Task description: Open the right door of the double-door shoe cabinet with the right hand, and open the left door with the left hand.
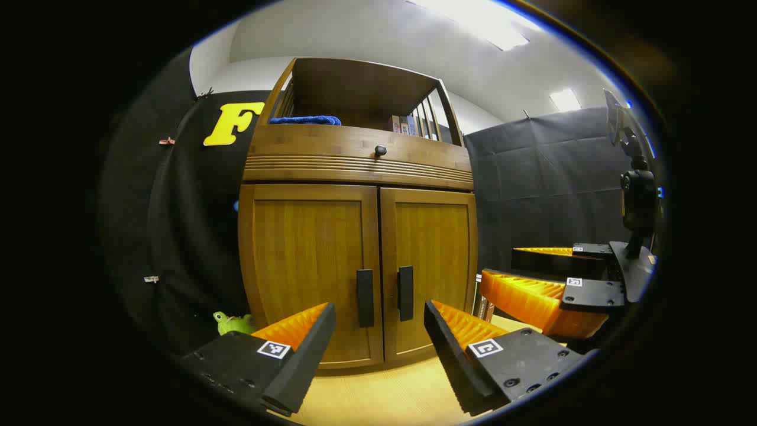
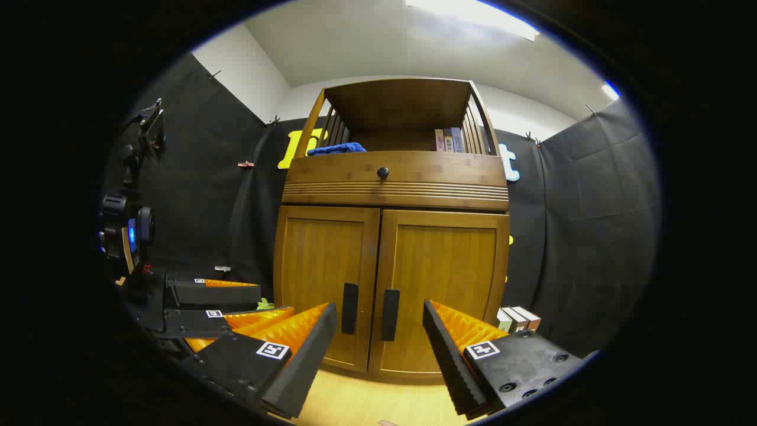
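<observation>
Straight ahead of both grippers stands the cabinet [image 1: 361, 236], its two doors closed and meeting at the middle seam. The left gripper [image 1: 378, 349] is held low and level, aimed at the seam, its fingers [image 1: 301, 349] spread wide with nothing between them, short of the wood. Framed in the gap between them are the left door [image 1: 307, 266] with its dark handle [image 1: 365, 297] and the right door [image 1: 434, 260] with its handle [image 1: 405, 293], the two handles side by side by the seam. The right gripper [image 2: 378, 349] is posed much the same, low and level, jaws wide apart and empty, facing the same pair of handles from a little farther right.

From the left gripper view the right gripper appears off to the right, near the cabinet's right side, its orange fingers lying flat and parted, with a black mount rising behind them. A green toy [image 1: 233, 322] sits on the floor by the cabinet's left foot. From the right gripper view the left gripper shows at the left edge, fingers also apart, and some books [image 2: 517, 319] lie on the floor by the cabinet's right side. Both views catch a blue cloth [image 1: 307, 120] and upright books on the open top shelf, and a round knob [image 1: 380, 151] on the drawer front below it.
</observation>
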`<state>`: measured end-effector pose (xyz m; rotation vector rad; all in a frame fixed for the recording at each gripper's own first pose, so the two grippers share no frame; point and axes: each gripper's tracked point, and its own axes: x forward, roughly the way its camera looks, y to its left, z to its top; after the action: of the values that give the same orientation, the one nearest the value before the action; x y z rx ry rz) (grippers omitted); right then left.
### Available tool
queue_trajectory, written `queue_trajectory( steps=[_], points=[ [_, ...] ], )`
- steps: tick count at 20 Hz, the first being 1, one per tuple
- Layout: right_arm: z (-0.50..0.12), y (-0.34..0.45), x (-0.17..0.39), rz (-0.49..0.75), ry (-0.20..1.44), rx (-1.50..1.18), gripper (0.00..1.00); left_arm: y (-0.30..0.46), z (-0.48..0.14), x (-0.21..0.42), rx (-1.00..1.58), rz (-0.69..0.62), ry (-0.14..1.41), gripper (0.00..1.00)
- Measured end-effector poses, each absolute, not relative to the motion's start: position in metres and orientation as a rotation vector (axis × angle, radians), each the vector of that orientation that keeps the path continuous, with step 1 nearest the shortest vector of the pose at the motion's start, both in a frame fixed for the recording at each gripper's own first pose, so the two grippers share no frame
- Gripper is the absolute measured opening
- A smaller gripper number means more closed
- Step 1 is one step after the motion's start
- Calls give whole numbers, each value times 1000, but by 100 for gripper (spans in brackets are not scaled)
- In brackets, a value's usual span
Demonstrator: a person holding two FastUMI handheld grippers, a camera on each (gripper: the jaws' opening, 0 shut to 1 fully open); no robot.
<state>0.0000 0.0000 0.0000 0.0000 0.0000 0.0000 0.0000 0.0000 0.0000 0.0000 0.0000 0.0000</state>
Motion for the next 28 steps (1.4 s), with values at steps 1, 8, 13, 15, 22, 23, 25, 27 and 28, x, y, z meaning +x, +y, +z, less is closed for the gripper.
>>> queue_trajectory(
  steps=[1, 8, 13, 15, 22, 23, 25, 27, 28],
  points=[
    [0, 0, 0, 0, 2, 3, 92, 0, 1, 0, -2, 5, -4, 92],
    [8, -2, -4, 1, -41, 16, 94, -1, 11, -5, -6, 19, -38, 93],
    [8, 0, -4, 0, -36, 20, 92, 2, 18, -9, -21, 20, -61, 92],
    [4, 2, -2, 7, -29, 9, 93, 1, 19, -12, -22, 22, -65, 93],
    [-6, 14, 0, 30, 3, -10, 93, -1, 18, -13, -7, 12, -70, 93],
    [-5, 13, 1, 31, 2, -10, 93, -1, 18, -13, -7, 11, -72, 93],
    [-5, 14, 2, 30, 0, -9, 92, 0, 18, -14, -7, 14, -72, 93],
    [-5, 13, 5, 25, -2, -7, 91, 0, 18, -15, -7, 17, -74, 92],
    [-5, 13, 7, 23, -4, -6, 91, 1, 19, -17, -7, 19, -76, 92]
  ],
)
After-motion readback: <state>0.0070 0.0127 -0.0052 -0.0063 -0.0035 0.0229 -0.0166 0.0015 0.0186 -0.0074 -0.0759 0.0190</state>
